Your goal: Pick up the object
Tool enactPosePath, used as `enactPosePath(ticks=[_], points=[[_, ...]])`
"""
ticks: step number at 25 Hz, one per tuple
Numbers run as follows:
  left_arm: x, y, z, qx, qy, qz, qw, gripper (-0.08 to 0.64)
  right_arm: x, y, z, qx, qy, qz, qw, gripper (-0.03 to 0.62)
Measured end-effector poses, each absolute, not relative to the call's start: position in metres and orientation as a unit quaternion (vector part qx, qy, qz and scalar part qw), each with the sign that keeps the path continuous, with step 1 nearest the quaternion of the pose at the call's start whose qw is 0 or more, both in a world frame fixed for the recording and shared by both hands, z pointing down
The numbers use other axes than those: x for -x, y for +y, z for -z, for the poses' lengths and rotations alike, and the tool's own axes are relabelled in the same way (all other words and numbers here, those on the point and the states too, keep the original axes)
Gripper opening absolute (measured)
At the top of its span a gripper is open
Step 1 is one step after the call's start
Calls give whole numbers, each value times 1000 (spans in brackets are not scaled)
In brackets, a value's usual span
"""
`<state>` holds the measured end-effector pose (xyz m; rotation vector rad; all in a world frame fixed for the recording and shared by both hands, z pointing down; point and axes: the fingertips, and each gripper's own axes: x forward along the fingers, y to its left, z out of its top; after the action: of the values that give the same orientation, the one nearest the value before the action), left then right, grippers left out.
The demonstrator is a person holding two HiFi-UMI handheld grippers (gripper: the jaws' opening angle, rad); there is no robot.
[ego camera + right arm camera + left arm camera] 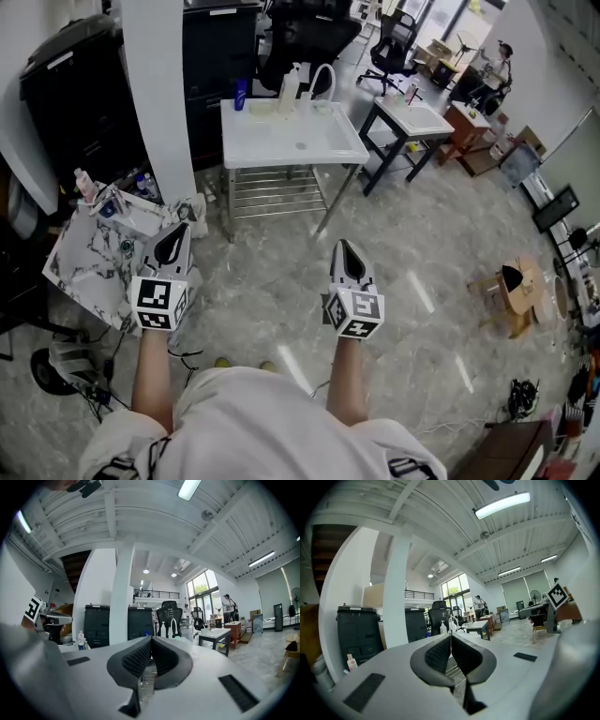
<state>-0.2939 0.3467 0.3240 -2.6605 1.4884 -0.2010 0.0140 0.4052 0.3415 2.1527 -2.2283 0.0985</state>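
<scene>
The left gripper (172,242) and right gripper (348,255) are hanging empty, jaws pressed together. Recommended: be opening them while approaching the white table (314,142).

The bottles (292,82) at the back of the white table (309,141) are too small to tell apart, and the clutter (117,202) on the marble table (75,258) is a jumble. A person (502,58) at the far desks is a mere speck. The black cabinet (66,103) runs off the left edge. In the left gripper view, the left gripper (451,639) covers most of that white table.
</scene>
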Motion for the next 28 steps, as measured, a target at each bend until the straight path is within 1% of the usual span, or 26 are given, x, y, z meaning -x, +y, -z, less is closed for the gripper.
enactPosePath(ticks=[3, 13, 20, 28], points=[[294, 347, -328, 872, 482, 71, 40, 21, -11, 407, -342, -693, -721, -32, 14, 8], [283, 353, -330, 880, 468, 72, 35, 26, -16, 416, -353, -695, -717, -38, 24, 8], [269, 359, -331, 883, 461, 79, 32, 60, -25, 419, -351, -691, -722, -35, 24, 8], [240, 362, -335, 881, 463, 90, 34, 67, -50, 419, -357, -683, -729, -38, 19, 8]])
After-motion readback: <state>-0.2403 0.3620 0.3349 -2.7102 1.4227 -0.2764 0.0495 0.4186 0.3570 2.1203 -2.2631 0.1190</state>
